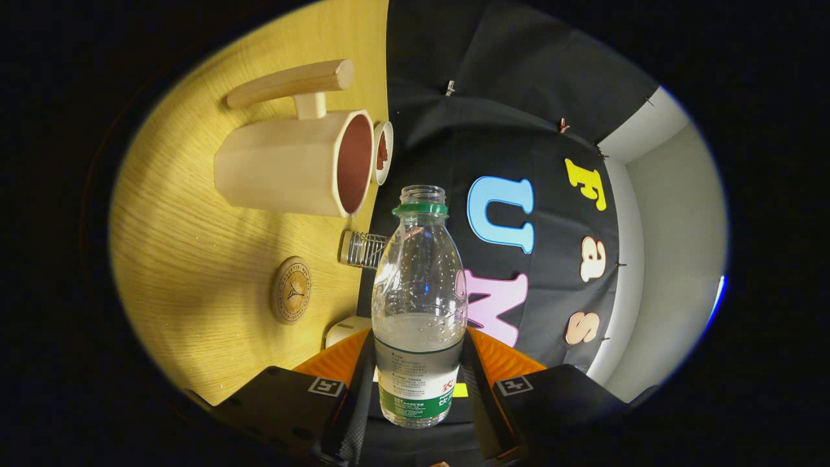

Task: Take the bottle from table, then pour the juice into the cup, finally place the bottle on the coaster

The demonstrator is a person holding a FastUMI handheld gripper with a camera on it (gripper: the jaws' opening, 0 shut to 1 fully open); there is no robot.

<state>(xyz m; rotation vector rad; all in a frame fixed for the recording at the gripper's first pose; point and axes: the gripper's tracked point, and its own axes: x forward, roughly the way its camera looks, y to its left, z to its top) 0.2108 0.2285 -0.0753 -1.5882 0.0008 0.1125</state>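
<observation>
A clear plastic bottle (419,305), uncapped, with a green neck ring and a green-and-white label, stands between my fingers. My gripper (418,383) is shut on the bottle, both fingers pressing its lower body. It holds clear liquid up to about the middle. The whole view is rolled sideways, so the wooden table (194,259) stands like a wall beside the bottle. A large wooden cup (295,170) with a long handle and a dark red inside sits on the table, beyond the bottle's mouth. A round wooden coaster (291,290) lies on the table nearer to my fingers.
A small white dish (382,153) with something red in it sits right behind the cup. A small wire holder (363,250) stands at the table's back edge. A white object (347,329) lies close to one finger. The black cloth wall rises behind.
</observation>
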